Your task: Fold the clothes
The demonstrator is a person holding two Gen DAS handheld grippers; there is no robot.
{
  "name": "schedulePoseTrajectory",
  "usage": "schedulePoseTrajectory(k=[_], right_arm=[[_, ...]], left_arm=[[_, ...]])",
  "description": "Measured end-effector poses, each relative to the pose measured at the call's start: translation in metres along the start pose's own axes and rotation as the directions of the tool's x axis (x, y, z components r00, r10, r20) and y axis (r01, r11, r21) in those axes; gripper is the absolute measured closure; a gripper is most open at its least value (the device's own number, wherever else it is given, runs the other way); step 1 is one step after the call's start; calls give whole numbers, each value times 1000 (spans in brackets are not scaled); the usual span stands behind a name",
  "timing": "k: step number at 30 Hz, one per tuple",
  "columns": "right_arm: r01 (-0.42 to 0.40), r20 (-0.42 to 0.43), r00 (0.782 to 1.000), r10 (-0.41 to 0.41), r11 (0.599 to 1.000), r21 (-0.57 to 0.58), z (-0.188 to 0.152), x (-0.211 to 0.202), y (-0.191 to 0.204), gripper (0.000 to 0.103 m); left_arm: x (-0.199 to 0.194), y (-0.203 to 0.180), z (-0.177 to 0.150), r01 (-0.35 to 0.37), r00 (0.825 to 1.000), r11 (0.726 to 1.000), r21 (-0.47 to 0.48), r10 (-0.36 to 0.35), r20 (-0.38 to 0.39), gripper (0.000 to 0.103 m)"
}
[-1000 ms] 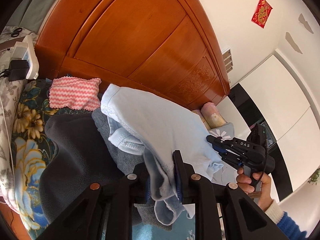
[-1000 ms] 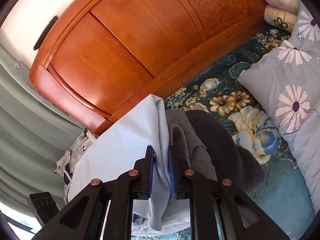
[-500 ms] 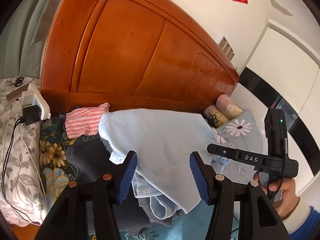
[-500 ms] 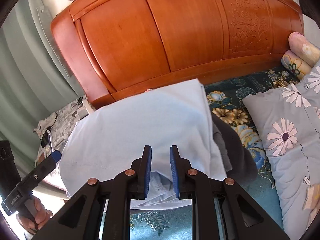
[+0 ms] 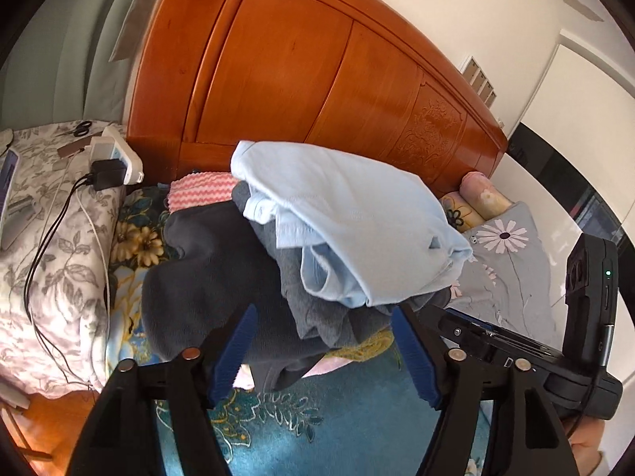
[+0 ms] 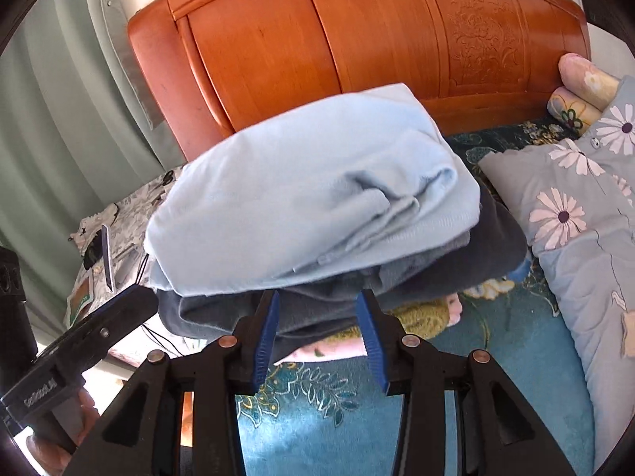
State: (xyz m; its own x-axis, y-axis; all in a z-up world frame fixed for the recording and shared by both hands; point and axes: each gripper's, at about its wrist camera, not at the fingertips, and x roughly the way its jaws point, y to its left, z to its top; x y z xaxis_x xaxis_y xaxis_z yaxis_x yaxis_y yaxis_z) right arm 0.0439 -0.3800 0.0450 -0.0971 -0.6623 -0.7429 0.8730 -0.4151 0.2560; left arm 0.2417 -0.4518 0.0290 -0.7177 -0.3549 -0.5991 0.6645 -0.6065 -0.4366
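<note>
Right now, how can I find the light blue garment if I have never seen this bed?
Start at the orange wooden headboard. In front of it, on the bed, sits a heap of clothes. The light blue garment is its top layer, folded over a dark grey garment; it is the only pale, plain piece there.

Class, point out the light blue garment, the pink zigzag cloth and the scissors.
light blue garment (image 6: pixel 301 198), right wrist view, its smooth top face.
pink zigzag cloth (image 5: pixel 200 192), left wrist view, its striped middle.
scissors (image 5: pixel 81 129), left wrist view, the handles.
</note>
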Motion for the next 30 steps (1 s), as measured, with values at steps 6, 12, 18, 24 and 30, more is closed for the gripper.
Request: schedulePoseTrajectory(k=[6, 12, 18, 24, 30], right_arm=[[90, -12, 996, -89, 994, 62, -23, -7, -9, 17], [218, 48, 975, -216, 975, -51, -33, -24, -8, 7], [256, 138, 960, -246, 964, -67, -37, -34, -6, 7], [291, 146, 951, -273, 949, -122, -40, -36, 4, 7], [274, 116, 958, -261, 955, -116, -42, -31, 8, 7]], left_arm=[[5, 1, -44, -21, 999, 998, -66, 18, -42, 1], [-2, 1, -59, -92, 996, 994, -61, 92, -1, 0], [-7, -1, -57, -112, 994, 991, -74, 112, -5, 0], [-9, -4, -59, -151, 988, 988, -41, 152, 8, 0], [-10, -9, -61, -158, 987, 987, -2, 158, 18, 0]])
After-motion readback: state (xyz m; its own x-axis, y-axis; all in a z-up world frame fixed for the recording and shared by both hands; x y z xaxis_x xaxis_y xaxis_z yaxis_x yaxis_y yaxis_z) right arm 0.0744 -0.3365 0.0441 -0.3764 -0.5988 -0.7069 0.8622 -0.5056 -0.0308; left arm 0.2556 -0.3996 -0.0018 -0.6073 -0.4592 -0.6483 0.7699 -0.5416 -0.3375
